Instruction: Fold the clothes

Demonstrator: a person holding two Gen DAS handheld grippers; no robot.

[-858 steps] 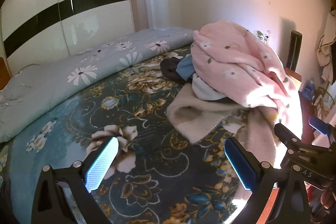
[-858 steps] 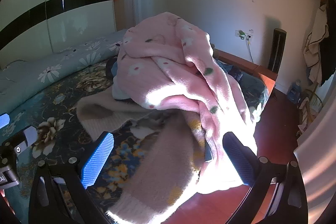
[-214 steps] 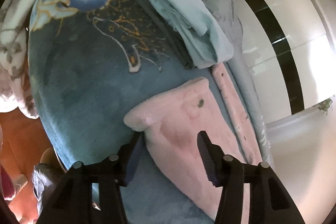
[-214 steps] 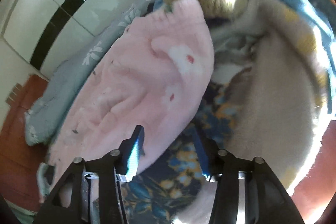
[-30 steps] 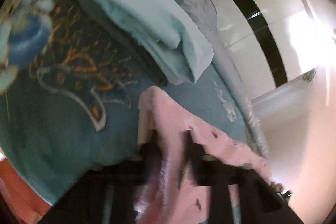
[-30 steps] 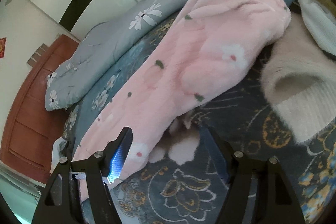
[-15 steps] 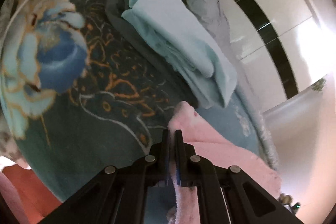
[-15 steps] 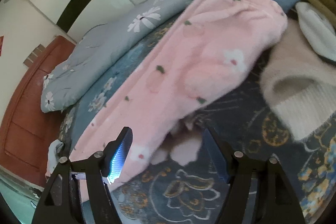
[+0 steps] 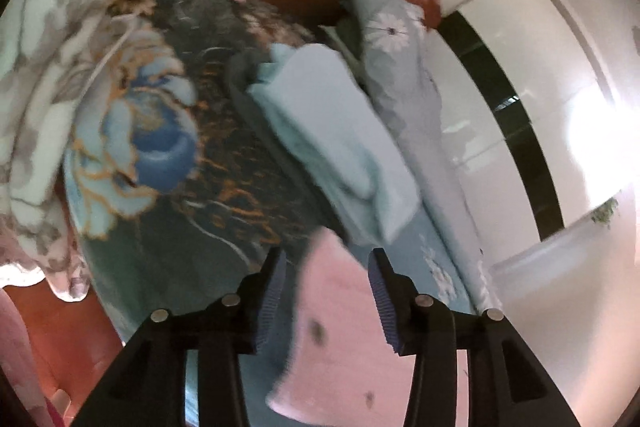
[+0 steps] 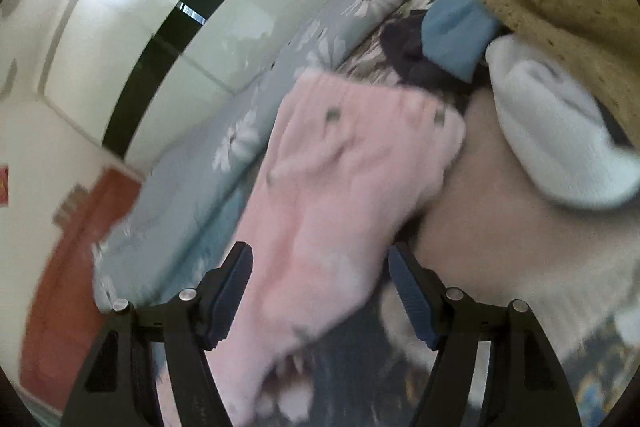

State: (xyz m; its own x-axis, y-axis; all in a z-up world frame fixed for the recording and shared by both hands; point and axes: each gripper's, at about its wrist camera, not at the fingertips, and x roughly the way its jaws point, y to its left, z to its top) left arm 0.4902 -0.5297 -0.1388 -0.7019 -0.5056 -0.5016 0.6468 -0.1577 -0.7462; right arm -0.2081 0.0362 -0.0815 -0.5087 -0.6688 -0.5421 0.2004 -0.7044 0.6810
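Left gripper [image 9: 326, 279] just opened around pink garment [image 9: 340, 327], right gripper [image 10: 320, 279] spread, beige sweater [image 10: 520, 227] right-view only.

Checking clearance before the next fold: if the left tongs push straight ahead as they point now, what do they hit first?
Most likely the fluffy pink spotted garment: its end lies between the open jaws of the left tongs, which have just been opening. Beyond it lies the folded pale blue cloth on the dark floral blanket. Blur leaves depth uncertain.
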